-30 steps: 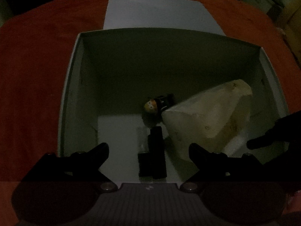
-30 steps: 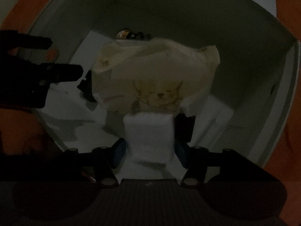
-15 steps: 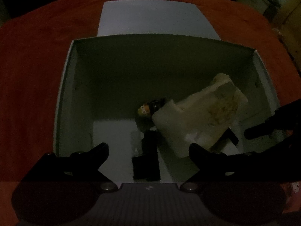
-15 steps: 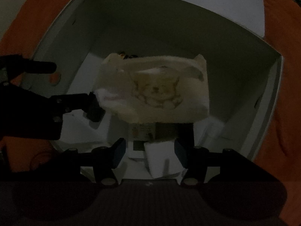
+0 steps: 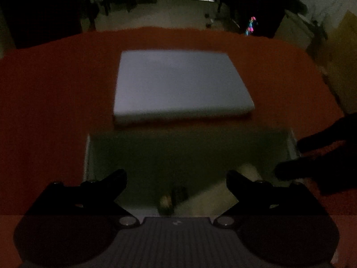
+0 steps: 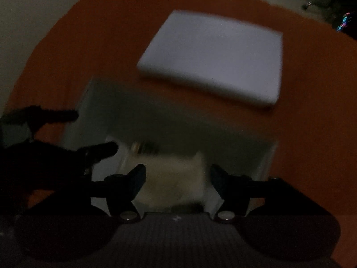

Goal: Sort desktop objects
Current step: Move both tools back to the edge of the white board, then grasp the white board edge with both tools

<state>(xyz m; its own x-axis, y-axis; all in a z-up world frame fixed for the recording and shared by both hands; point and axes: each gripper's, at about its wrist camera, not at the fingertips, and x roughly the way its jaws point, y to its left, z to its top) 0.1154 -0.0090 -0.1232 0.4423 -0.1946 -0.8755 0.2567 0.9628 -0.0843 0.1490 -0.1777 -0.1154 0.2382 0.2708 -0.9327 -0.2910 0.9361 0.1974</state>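
An open white box [image 5: 87,156] [image 6: 89,102] sits on the red tablecloth below both grippers. Inside it lie a cream tissue pack [image 6: 174,178] [image 5: 247,170] and a small doll figure [image 5: 166,201] [image 6: 142,146]. My left gripper [image 5: 176,178] is open and empty above the box's near edge. My right gripper [image 6: 177,174] is open and empty above the tissue pack. Each gripper shows in the other's view, the right one [image 5: 312,156] and the left one [image 6: 73,134]. Both views are dim and blurred.
The white box lid [image 5: 178,84] [image 6: 214,58] lies flat on the red cloth [image 5: 44,100] just beyond the box. Past the table's far edge are a pale floor and dark furniture [image 5: 44,4].
The right gripper opened and let go of the tissue pack, which now lies in the box. Both grippers rose and pulled back, so the lid now fills the middle of each view.
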